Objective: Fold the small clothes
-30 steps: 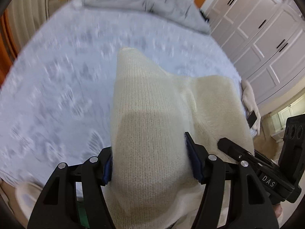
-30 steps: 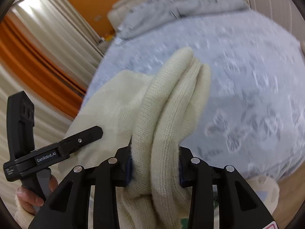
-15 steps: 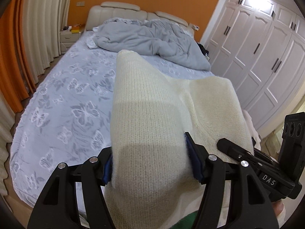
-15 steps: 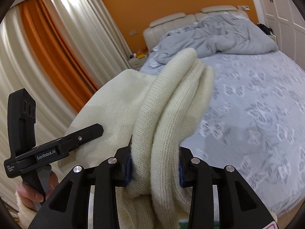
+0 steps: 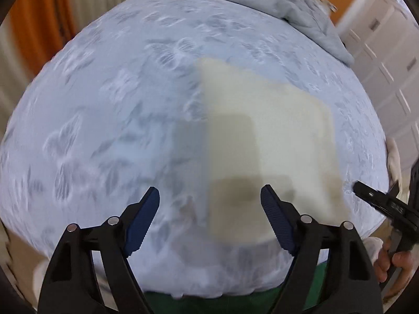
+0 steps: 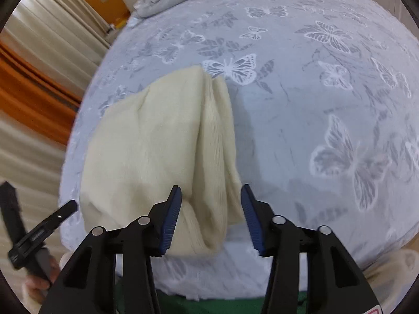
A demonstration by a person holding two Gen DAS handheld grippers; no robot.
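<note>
A cream knitted garment (image 5: 264,141) lies folded on the bed near its front edge; it also shows in the right wrist view (image 6: 162,151). My left gripper (image 5: 209,198) is open and empty, above the garment's near left corner. My right gripper (image 6: 210,196) is open, its jaws either side of the garment's thick folded right edge, not touching it. The left wrist view is blurred by motion.
The bed has a pale blue butterfly-pattern sheet (image 6: 327,83). A rumpled grey duvet (image 5: 275,2) lies at the head end. Orange and cream curtains (image 6: 28,78) hang at the left, white wardrobe doors (image 5: 387,52) at the right. The floor by the bed is green (image 6: 235,306).
Both grippers were shut on the cream garment and held it up. Now it lies on the bed and both grippers have opened and let go.
</note>
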